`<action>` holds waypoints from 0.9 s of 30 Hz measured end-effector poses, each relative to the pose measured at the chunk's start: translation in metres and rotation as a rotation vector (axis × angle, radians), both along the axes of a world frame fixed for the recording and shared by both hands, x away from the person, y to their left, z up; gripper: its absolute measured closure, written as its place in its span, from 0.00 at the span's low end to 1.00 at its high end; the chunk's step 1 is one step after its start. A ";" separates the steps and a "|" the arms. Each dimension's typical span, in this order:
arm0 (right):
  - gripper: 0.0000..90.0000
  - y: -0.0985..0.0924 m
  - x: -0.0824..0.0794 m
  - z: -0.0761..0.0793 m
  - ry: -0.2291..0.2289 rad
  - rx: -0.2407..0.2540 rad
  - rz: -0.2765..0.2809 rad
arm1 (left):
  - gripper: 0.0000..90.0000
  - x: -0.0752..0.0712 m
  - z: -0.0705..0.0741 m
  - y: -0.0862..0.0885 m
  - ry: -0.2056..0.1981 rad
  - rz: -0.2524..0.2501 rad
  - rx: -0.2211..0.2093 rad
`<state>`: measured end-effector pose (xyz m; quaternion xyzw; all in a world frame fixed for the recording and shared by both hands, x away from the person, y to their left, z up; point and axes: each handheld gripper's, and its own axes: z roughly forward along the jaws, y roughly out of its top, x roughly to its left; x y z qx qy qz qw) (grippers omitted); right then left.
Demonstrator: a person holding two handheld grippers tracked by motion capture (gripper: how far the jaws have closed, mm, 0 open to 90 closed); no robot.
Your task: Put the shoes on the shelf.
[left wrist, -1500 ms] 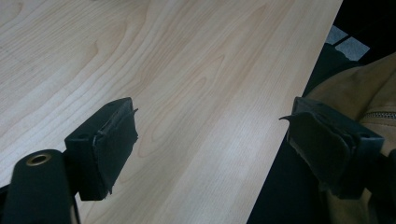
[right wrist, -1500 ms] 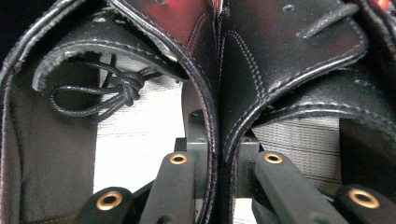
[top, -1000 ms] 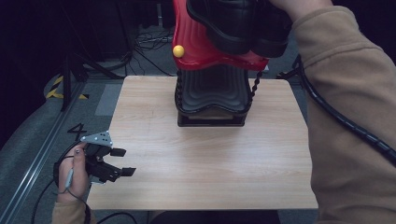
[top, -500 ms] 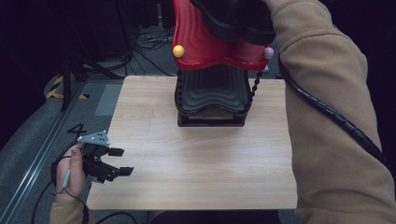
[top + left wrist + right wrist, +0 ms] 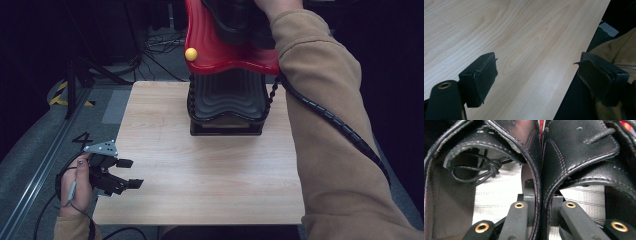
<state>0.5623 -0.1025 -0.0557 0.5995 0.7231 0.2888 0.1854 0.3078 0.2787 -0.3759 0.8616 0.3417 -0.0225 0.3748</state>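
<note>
We see a pale wooden table [image 5: 200, 190] from above, with a tall shoe rack [image 5: 227, 102] standing at its far edge, black ribbed shelves below and a red wavy shelf [image 5: 220, 52] on top. Over that red shelf, at the top of the high view, our right arm in a tan sleeve [image 5: 325, 130] holds a pair of black leather shoes [image 5: 240, 20], so the rack lies directly below the shoes. The left gripper [image 5: 122, 174] hangs well apart at the near left corner, jaws spread wide on nothing, with bare tabletop between them. The right gripper view adds what the high view hides: the right gripper [image 5: 541, 207] pinches the two touching inner walls of the shoes [image 5: 541, 170] between narrowed jaws, laces [image 5: 477, 168] loose inside one shoe.
</note>
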 end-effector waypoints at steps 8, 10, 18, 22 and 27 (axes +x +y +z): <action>0.90 -0.002 0.005 -0.009 -0.020 0.006 -0.005 | 0.18 0.000 0.000 -0.004 0.004 -0.010 0.006; 0.90 -0.001 0.006 -0.015 -0.015 -0.004 -0.006 | 0.18 -0.001 0.001 -0.004 0.003 -0.012 0.010; 0.89 0.010 0.010 -0.032 -0.001 -0.045 0.022 | 0.18 0.001 0.000 -0.008 0.010 -0.017 0.016; 0.87 0.015 0.012 -0.036 0.002 -0.051 0.024 | 0.18 0.000 0.001 -0.007 0.008 -0.014 0.012; 0.84 0.014 0.011 -0.036 0.010 -0.027 0.027 | 0.18 -0.001 0.001 -0.005 0.003 -0.013 0.007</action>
